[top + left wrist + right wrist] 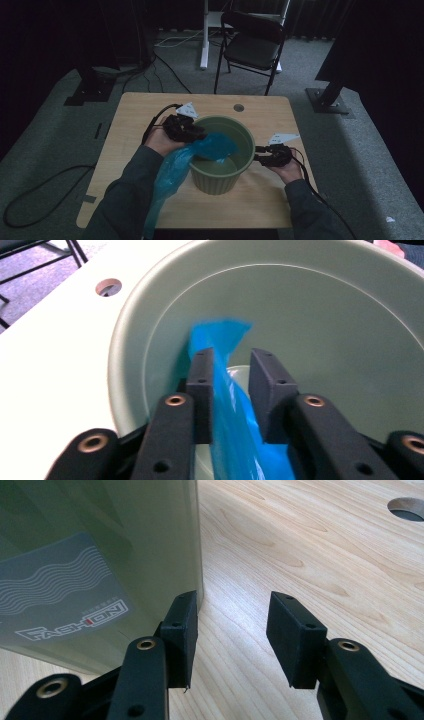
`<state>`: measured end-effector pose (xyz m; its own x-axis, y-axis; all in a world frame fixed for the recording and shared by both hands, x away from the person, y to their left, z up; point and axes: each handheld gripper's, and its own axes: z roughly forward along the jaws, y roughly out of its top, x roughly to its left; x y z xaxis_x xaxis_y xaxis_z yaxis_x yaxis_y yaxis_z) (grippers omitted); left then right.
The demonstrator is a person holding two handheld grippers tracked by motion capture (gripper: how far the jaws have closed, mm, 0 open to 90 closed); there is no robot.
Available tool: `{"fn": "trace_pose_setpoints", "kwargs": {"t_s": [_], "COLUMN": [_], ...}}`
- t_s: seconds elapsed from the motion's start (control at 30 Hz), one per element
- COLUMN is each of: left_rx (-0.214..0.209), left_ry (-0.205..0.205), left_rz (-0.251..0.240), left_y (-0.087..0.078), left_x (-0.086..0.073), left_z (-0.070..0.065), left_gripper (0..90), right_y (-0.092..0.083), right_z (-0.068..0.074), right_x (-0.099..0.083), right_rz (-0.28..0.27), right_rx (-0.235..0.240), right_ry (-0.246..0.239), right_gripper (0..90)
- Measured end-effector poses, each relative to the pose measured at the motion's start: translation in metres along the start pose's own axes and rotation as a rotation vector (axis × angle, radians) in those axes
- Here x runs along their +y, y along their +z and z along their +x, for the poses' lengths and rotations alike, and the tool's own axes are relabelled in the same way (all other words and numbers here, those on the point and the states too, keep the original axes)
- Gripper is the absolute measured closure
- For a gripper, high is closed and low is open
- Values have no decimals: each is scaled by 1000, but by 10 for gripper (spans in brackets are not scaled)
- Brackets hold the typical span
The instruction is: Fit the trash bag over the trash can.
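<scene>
One green bin [220, 160] and one blue bag [172, 172]. The left gripper [231, 390] reaches over the rim, jaws parted around the bag. The right gripper [231, 635] sits agape beside the bin.

blue bag [172, 172] tail cut off below, bin [222, 176] bottom perhaps partly hidden

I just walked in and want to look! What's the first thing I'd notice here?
The bright blue plastic bag jumps out: it drapes over the near-left rim of the big green bin in the middle of the wooden table, running between the jaws of the left gripper. The right gripper waits open beside the bin's outer wall.
</scene>
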<state>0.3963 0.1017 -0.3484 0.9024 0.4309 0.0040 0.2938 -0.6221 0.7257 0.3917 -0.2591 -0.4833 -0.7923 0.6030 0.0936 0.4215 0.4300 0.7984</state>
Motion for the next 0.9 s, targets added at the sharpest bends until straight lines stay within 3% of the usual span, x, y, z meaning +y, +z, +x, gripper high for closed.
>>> {"fn": "trace_pose_setpoints", "kwargs": {"t_s": [0.3,0.47,0.8,0.9], "left_rx": [10,24,46,29], "left_ry": [-19,-26,-56,-68], "left_rz": [-47,-91,-146,-163], "left_y": [-15,-34,-75,-83], "left_x": [-5,-12,-44,-57], "left_z": [1,-4,-12,-14], "left_gripper": [639,621,572,543], "right_y": [1,-1,0,0], "right_z": [1,0,1,1], "right_x": [0,-1,0,-1], "right_rz": [4,0,1,2], "right_rx": [0,-1,-1,-1], "right_ry": [0,3,3,4], "right_gripper": [548,547,546,546]}}
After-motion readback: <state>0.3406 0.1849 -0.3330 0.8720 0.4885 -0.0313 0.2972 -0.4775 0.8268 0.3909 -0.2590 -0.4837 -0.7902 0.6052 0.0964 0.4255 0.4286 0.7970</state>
